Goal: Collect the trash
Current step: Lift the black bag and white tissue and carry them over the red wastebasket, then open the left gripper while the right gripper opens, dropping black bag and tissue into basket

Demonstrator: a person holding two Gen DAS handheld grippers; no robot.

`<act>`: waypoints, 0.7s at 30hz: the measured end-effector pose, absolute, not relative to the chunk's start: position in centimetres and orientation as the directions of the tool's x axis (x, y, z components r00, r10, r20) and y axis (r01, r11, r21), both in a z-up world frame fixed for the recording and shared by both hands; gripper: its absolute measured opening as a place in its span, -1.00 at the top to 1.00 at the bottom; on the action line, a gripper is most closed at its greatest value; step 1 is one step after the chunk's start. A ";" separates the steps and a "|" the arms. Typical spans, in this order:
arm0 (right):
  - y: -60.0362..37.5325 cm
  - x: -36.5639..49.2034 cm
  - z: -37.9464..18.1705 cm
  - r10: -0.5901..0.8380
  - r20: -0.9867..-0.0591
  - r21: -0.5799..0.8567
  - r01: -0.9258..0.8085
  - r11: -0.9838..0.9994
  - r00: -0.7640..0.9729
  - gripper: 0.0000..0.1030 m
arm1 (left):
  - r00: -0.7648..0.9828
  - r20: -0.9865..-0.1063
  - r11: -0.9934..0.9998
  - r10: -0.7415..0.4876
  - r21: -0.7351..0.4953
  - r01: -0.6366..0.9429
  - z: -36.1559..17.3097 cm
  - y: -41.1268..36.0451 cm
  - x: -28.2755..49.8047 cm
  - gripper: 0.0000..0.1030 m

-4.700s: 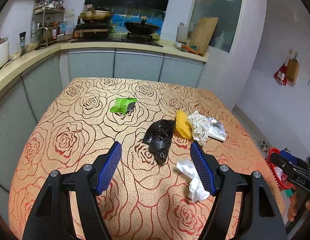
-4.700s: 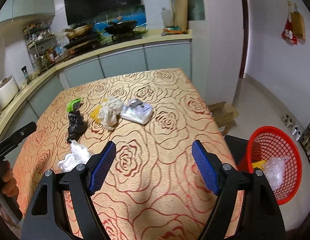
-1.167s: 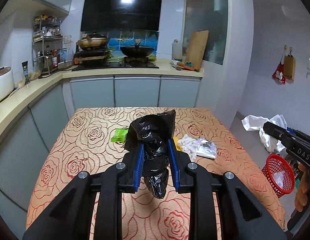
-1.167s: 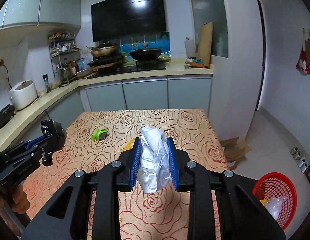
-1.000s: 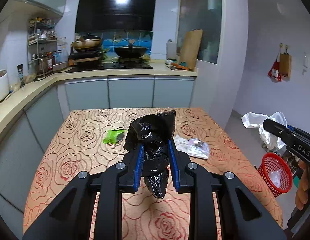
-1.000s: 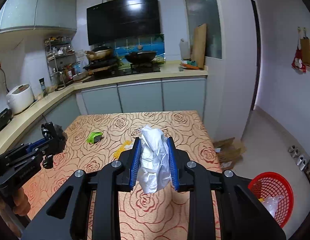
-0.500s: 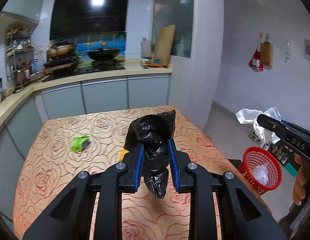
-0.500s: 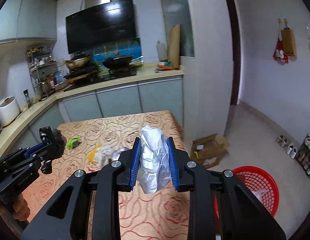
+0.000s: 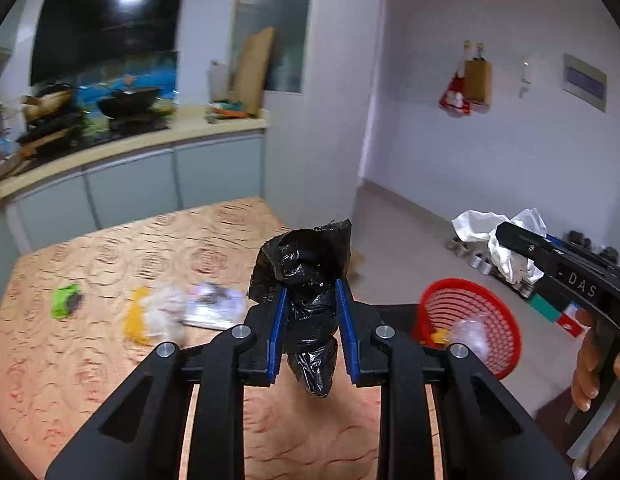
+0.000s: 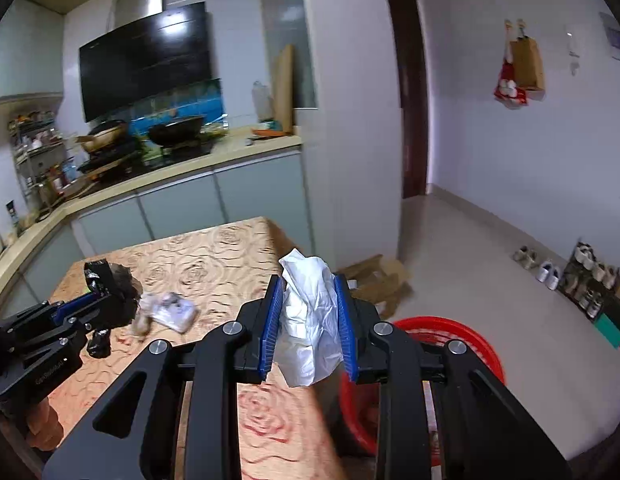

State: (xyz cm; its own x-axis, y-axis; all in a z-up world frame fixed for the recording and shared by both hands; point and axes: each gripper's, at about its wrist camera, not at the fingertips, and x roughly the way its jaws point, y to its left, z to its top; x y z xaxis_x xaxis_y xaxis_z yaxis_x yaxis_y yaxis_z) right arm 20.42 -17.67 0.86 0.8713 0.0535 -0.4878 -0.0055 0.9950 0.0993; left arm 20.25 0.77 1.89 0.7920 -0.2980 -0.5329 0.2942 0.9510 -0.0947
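Now black bag between left fingers.

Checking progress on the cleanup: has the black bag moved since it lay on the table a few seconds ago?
Yes. The black bag is now off the table, clamped in the left tool, and carried toward the red basket on the floor.

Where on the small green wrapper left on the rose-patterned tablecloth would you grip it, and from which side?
Judging from the blurred left wrist view, the small green wrapper lies flat and alone near the far left of the rose-patterned tablecloth. Come from above and pinch across its narrow width; the lying pose offers no raised edge to catch from the side.
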 end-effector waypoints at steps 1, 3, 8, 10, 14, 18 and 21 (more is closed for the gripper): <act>-18.4 20.4 0.6 0.039 -0.492 0.099 0.011 0.995 0.870 0.49 | 0.781 -0.540 0.945 -0.314 -0.101 0.310 1.6 0.0 20.6 0.56; -19.6 20.3 0.2 0.016 -0.501 0.097 0.038 0.995 0.866 0.49 | 0.761 -0.553 0.935 -0.339 -0.107 0.338 1.1 -1.5 21.2 0.56; -23.1 20.3 -1.2 -0.045 -0.531 0.097 0.114 0.989 0.846 0.49 | 0.709 -0.578 0.898 -0.404 -0.103 0.428 -0.1 -6.5 22.5 0.56; -24.3 20.4 -1.9 -0.066 -0.545 0.099 0.142 0.985 0.836 0.49 | 0.686 -0.588 0.883 -0.428 -0.113 0.455 -0.5 -7.9 23.0 0.56; -26.5 20.8 -3.3 -0.096 -0.580 0.102 0.190 0.977 0.809 0.49 | 0.618 -0.620 0.844 -0.483 -0.143 0.517 -2.2 -11.4 24.1 0.56; -27.9 21.4 -5.0 -0.110 -0.620 0.103 0.220 0.970 0.777 0.49 | 0.551 -0.655 0.812 -0.517 -0.173 0.557 -4.0 -14.1 25.2 0.56; -28.8 21.8 -6.2 -0.104 -0.650 0.117 0.233 0.965 0.753 0.49 | 0.518 -0.676 0.796 -0.524 -0.174 0.580 -5.4 -15.7 25.8 0.55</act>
